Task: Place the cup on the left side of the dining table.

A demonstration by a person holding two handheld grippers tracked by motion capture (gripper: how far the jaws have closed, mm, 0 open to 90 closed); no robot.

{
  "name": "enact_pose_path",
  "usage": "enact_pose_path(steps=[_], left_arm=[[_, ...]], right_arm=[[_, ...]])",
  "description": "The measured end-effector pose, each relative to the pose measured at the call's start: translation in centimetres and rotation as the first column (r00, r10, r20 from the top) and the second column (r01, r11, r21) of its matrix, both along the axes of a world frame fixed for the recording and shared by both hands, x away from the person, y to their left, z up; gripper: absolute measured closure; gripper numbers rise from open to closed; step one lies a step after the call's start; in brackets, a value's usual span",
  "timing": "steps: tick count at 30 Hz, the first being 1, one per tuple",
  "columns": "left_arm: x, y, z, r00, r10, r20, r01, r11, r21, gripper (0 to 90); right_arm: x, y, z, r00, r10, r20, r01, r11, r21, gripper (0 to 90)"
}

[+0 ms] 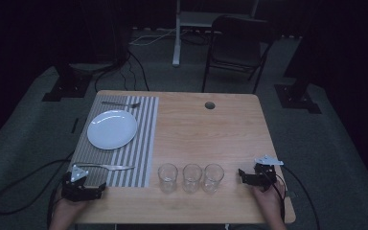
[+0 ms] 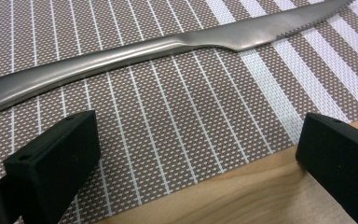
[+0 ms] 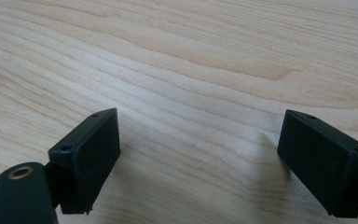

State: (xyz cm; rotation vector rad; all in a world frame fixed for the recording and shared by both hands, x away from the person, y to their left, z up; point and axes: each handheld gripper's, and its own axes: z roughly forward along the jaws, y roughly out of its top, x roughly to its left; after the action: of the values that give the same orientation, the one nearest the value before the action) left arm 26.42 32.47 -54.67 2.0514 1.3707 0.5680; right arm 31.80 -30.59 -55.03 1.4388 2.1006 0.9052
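Observation:
A steel knife (image 2: 135, 49) lies across the striped placemat (image 2: 177, 121), just beyond my left gripper (image 2: 196, 149), whose jaws stand wide open with nothing between them. In the high view that knife (image 1: 108, 166) lies at the mat's near edge, and my left gripper (image 1: 82, 187) rests at the table's front left corner. A white plate (image 1: 112, 129) sits on the mat (image 1: 141, 143), with a fork (image 1: 120, 104) beyond it. My right gripper (image 3: 198, 158) is open over bare wood, at the front right (image 1: 258, 175) of the table.
Three clear glasses (image 1: 190, 178) stand in a row near the table's front edge, between the two grippers. The wooden table (image 1: 211, 134) has a round cable hole (image 1: 210, 105) at the back. A dark chair (image 1: 237, 48) stands beyond it.

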Motion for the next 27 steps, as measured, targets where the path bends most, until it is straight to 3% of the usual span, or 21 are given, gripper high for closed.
enact_pose_path(steps=[6,14,21,27], left_arm=[[-0.3,0.2,0.0,0.9971,-0.076,0.0,0.076,0.9971,0.003,0.2],[-0.7,-0.1,0.2,0.9949,-0.101,0.003,0.1,0.9947,0.022,0.2],[-0.8,-0.5,0.6,0.9902,-0.139,-0.013,0.139,0.9902,-0.004,0.2],[-0.9,-1.1,0.9,0.9873,-0.159,0.006,0.159,0.9871,-0.023,0.2]], right_arm=[[0.0,0.0,0.0,1.0,0.0,0.0,0.0,1.0,0.0,12.6],[0.0,0.0,0.0,1.0,0.0,0.0,0.0,1.0,0.0,12.5],[0.0,0.0,0.0,1.0,0.0,0.0,0.0,1.0,0.0,12.6],[0.0,0.0,0.0,1.0,0.0,0.0,0.0,1.0,0.0,12.6]])
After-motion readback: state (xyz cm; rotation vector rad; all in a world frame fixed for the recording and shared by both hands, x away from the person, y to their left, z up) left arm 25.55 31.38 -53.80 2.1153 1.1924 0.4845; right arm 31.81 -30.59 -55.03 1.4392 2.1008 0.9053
